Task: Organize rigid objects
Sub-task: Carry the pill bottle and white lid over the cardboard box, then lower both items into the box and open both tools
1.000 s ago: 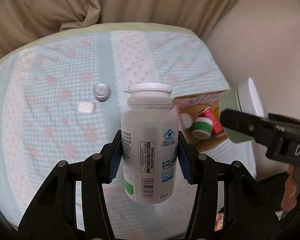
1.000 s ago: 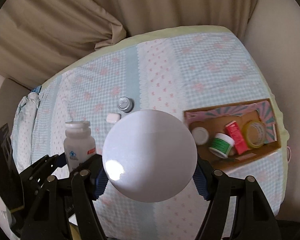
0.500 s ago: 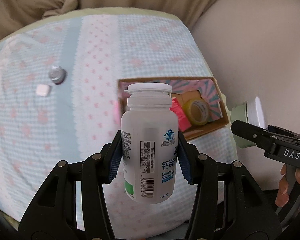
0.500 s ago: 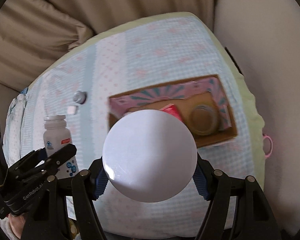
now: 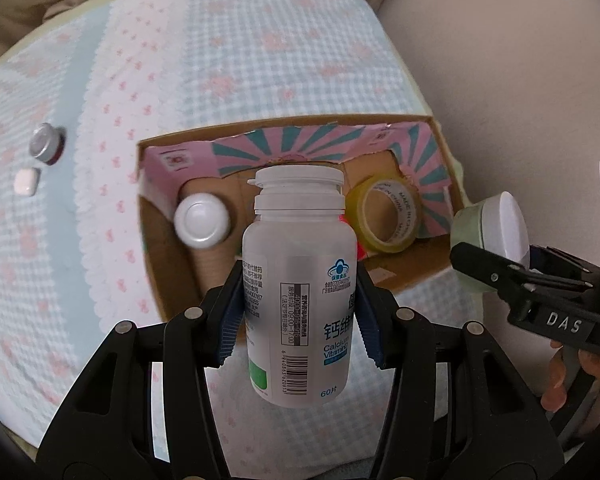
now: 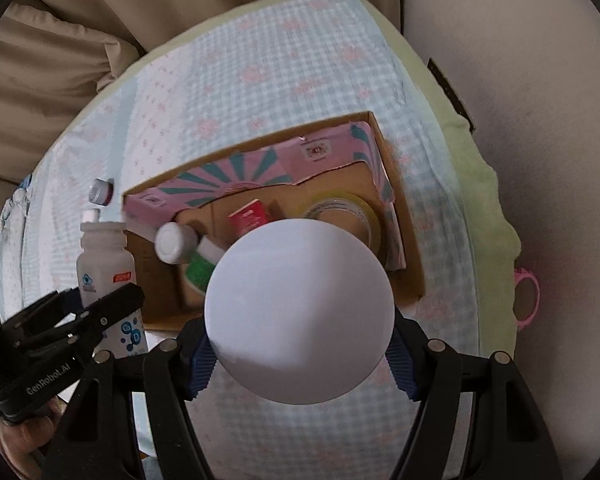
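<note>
My left gripper (image 5: 298,312) is shut on a white calcium pill bottle (image 5: 300,272), held upright above the near part of a cardboard box (image 5: 420,272) with a pink and teal flap. The bottle (image 6: 104,252) and left gripper (image 6: 80,320) also show at the left of the right wrist view. My right gripper (image 6: 298,348) is shut on a round jar with a white lid (image 6: 298,308), seen from the side as pale green (image 5: 488,236), hovering over the box (image 6: 412,256). In the box lie a white-capped bottle (image 5: 202,220), a yellow tape roll (image 5: 388,216), a red item (image 6: 250,216) and a green-labelled jar (image 6: 200,270).
The box sits on a checked blue and pink bedcover (image 5: 260,60). A small silver-topped tin (image 5: 46,148) and a white square case (image 5: 27,182) lie on the cover to the left. Beige curtains (image 6: 180,8) hang behind; the floor (image 6: 540,120) lies right of the bed edge.
Both grippers have travelled right and lower with their loads, from over the open bedcover to just above the box, which now looks larger. The tin and white case have slid to the left edge.
</note>
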Demonstrator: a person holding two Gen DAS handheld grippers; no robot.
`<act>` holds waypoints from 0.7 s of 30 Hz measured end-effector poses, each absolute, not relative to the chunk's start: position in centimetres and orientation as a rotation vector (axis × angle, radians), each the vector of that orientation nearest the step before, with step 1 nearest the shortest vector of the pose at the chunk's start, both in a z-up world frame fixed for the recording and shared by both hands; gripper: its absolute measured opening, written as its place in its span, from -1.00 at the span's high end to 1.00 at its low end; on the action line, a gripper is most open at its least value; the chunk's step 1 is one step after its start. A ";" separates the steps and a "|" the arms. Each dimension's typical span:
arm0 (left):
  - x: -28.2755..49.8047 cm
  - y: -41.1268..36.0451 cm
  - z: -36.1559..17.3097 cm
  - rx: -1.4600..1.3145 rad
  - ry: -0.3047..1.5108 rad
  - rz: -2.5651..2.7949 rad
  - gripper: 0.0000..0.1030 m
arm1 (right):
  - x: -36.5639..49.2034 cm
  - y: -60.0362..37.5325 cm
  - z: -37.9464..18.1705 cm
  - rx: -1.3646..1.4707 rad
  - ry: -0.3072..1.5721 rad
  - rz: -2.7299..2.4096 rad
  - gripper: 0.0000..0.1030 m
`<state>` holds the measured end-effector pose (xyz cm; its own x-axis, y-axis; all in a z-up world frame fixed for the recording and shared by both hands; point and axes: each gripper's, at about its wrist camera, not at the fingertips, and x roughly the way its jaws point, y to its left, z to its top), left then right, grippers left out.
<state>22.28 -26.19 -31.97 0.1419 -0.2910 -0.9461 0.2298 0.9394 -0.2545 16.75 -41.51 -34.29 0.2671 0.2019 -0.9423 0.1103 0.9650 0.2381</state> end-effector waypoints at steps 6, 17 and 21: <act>25.5 -27.8 -35.4 0.002 1.432 -0.388 0.09 | 19.1 -42.1 -37.3 0.263 1.321 0.079 -0.30; 29.7 -29.9 -37.6 0.221 1.446 -0.447 -0.97 | 21.9 -42.4 -40.9 0.193 1.312 0.056 -0.40; 30.2 -28.6 -36.1 0.202 1.433 -0.445 -0.99 | 21.4 -42.3 -40.7 0.180 1.285 0.072 -1.00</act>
